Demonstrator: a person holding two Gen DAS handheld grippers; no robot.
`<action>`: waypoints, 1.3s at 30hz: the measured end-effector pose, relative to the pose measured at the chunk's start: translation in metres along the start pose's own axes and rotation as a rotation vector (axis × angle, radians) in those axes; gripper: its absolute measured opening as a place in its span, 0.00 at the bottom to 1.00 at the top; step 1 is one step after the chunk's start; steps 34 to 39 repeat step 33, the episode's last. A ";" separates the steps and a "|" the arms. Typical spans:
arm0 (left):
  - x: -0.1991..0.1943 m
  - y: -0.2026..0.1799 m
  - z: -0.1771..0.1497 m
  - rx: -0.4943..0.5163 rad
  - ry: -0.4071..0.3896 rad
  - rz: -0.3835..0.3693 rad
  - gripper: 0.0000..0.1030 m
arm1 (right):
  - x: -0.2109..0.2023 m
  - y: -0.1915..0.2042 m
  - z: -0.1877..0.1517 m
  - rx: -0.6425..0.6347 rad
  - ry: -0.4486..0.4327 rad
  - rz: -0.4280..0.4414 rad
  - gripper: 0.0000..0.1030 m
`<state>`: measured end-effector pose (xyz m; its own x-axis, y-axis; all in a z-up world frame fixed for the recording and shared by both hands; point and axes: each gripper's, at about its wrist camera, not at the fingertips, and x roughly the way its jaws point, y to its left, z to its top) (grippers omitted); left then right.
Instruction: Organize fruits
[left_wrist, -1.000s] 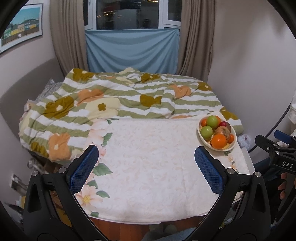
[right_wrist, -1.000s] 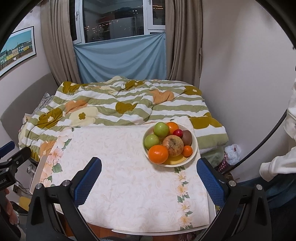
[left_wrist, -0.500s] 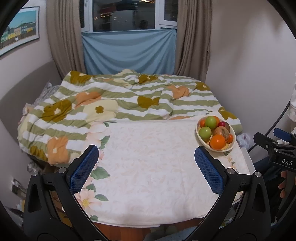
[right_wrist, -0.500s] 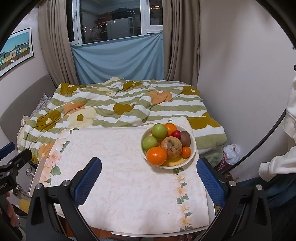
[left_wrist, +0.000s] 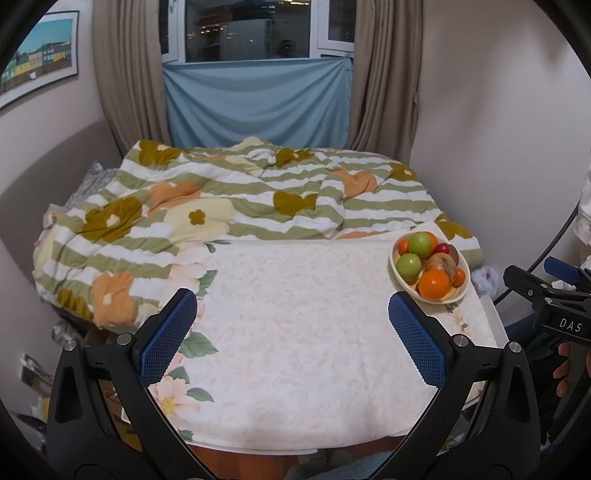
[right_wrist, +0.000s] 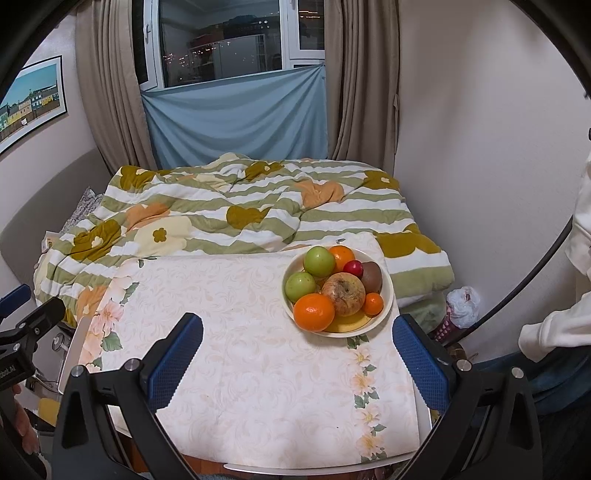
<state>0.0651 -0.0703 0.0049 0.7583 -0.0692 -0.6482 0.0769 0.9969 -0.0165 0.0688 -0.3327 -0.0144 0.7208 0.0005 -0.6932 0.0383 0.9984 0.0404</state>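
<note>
Right wrist view: cream bowl (right_wrist: 388, 291) heaped with green, orange, red fruits (right_wrist: 341, 288).

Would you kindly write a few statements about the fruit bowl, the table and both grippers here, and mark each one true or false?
1. All the fruit sits in the bowl. True.
2. The right gripper is shut on the big orange. False: it is open and empty, short of the bowl.
3. Two green apples lie in the bowl. True.
4. The left gripper holds an apple. False: it is open, with only the tablecloth between its fingers.
5. The bowl stands in the middle of the table. False: it stands near the far right corner.
</note>
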 end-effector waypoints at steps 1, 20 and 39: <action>0.000 -0.001 0.000 -0.001 0.000 0.000 1.00 | 0.000 0.000 0.000 -0.001 0.000 0.000 0.99; 0.007 -0.008 -0.001 -0.014 0.009 0.008 1.00 | 0.000 0.000 -0.001 -0.001 0.000 0.001 0.99; 0.014 0.004 0.002 -0.020 0.006 0.020 1.00 | 0.001 0.000 -0.001 -0.001 0.002 0.000 0.99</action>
